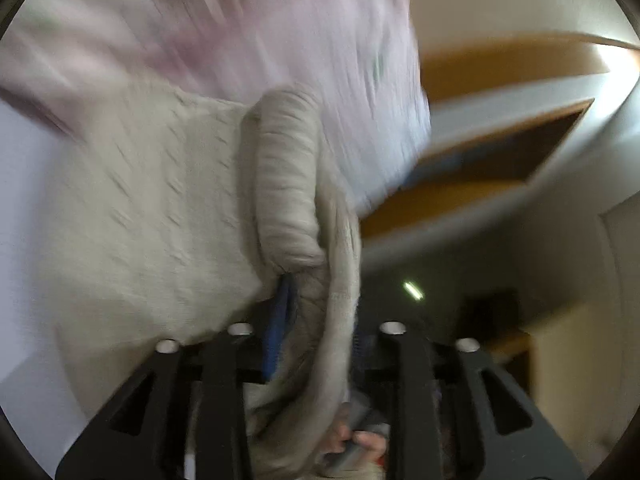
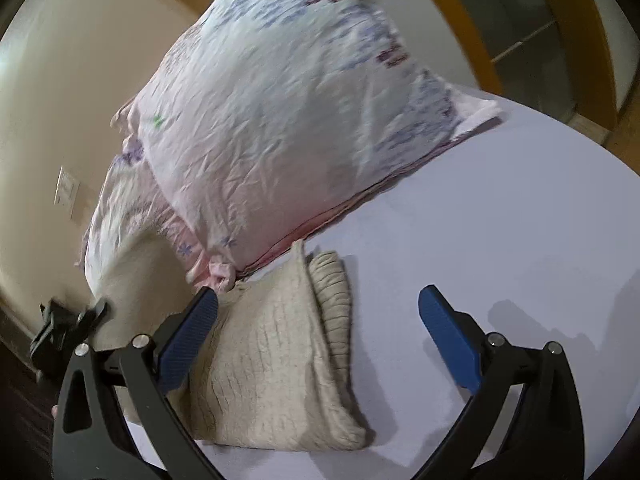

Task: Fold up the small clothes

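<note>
- Grippers first: our left hand-held gripper [image 1: 316, 320] is tilted hard over, and the whole left wrist view is streaked with blur.
- We've got its jaws clamped on the beige knit garment [image 1: 160, 208], a bunched ribbed edge [image 1: 286, 184] rising straight out from between the blue pads.
- Our right hand-held gripper [image 2: 318, 344] hovers low over the bed [image 2: 500, 220], jaws wide apart, gripping nothing.
- In the right wrist view, the beige knit garment lies on the lavender sheet, partly folded, just beside the left blue pad [image 2: 188, 344] and well apart from the right one.
- Behind it sits a floral pillow [image 2: 280, 112], touching the garment's far edge.
</note>
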The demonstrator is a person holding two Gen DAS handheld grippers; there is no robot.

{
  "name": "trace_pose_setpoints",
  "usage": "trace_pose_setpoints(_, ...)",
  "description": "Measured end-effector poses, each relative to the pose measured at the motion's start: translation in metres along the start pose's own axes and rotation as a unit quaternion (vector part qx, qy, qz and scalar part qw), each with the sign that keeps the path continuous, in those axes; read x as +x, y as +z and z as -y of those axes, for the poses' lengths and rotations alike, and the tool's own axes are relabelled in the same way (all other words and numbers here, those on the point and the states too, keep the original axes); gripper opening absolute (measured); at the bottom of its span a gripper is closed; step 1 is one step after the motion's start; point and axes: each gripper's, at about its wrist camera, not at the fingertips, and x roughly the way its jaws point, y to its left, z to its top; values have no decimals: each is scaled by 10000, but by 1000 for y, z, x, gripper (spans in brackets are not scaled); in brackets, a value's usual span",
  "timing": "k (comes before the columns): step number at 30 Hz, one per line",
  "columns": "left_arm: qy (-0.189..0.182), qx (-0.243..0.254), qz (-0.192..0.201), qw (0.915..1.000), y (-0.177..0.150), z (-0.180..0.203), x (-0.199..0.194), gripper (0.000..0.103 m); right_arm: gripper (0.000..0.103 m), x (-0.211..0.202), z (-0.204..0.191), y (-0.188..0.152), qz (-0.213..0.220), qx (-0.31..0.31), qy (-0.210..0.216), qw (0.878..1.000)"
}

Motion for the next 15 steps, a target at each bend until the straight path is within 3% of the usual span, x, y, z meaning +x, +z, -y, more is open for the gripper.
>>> trace_pose_setpoints(2, -861, -751, -835, 9899, -4, -16, 53, 31, 100, -3, 6, 3, -55, 20, -103, 9999)
trace_pose_setpoints(3, -848, -798, -857, 9895, -6, -17, 56, 31, 100, -4, 9, 4, -111, 33, -124, 9999)
trace_pose_setpoints(5, -807, -331, -644, 9941, -7, -9, 42, 32, 100, -5, 15, 8, -290, 38, -61, 9996)
trace_pose_setpoints(6, -588, 105, -354, 9976, -7, -2, 19, 41, 101, -3, 17, 11, -391, 19, 1, 9992)
trace_pose_setpoints(7, -354, 298, -134, 9988, -7, 0, 2, 58, 101, 2, 17, 13, -527, 6, 91, 9986)
trace_pose_setpoints(9, 527, 699, 306, 9957, -7, -1, -35, 72, 101, 19, 16, 15, -962, 55, 305, 9949)
trace_pose_setpoints(12, 1751, 992, 424, 9786, -13, -14, -60, 72, 101, 57, 9, 10, -1760, 101, 562, 9827)
trace_pose_setpoints(13, 2031, 987, 382, 9734, -15, -23, -64, 72, 101, 73, 4, 7, -1984, 58, 546, 9786)
trace_pose_setpoints(15, 2238, 878, 236, 9704, -19, -41, -66, 72, 101, 92, -1, 4, -2219, 63, 504, 9738)
